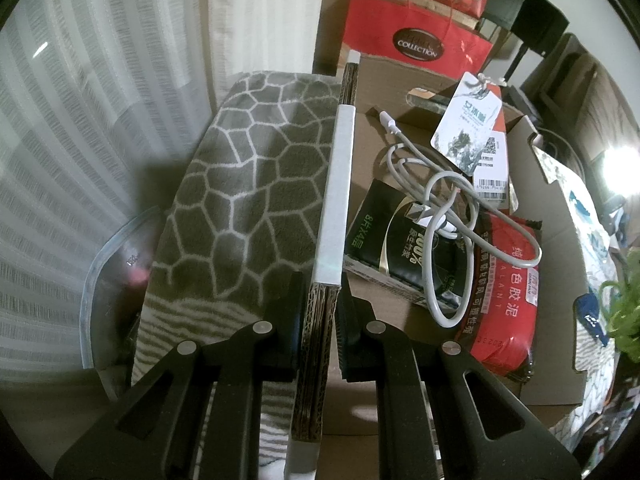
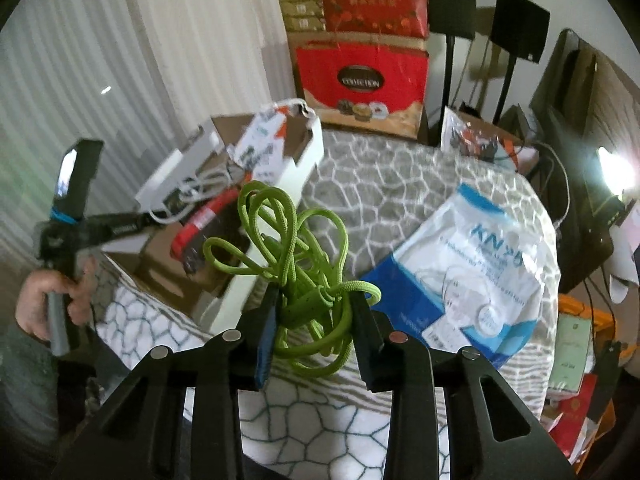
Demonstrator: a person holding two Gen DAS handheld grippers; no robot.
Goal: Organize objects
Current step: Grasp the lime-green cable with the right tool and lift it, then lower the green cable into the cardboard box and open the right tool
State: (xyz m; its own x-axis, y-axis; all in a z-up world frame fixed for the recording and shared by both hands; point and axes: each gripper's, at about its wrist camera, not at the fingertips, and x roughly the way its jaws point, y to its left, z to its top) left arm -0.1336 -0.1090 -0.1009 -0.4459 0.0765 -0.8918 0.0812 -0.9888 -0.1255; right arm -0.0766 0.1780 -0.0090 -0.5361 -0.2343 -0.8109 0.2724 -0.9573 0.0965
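Nearest my right fingers [image 2: 314, 312]: one tangled lime-green braided cord [image 2: 296, 240], clamped between the pads and hanging clear of the table [image 2: 380, 184] with its grey-and-white honeycomb-patterned cloth; count, one.

Nearest my left fingers [image 1: 319, 316]: one corrugated wall of the open brown cardboard box [image 1: 334, 208], white-faced outside, pinched tight between them to steady it; count of boxes in use, one.

Contents already in the box, as seen from the left wrist:
- one white charging cable [image 1: 444, 216], loosely coiled, lying on top;
- one black-and-gold tissue packet [image 1: 400, 240];
- one red plastic packet with white lettering [image 1: 508, 292];
- one white printed hang tag on a string [image 1: 468, 128], with smaller barcode labels below it whose number I cannot tell.

Left on the table, by my judgement: one blue-and-white mask packet [image 2: 476, 264], lying flat just right of the cord.

Progress: four items stowed, the fifth in my grip but not yet over the box, at least one more to fetch. Roughly two thirds done, I judge.
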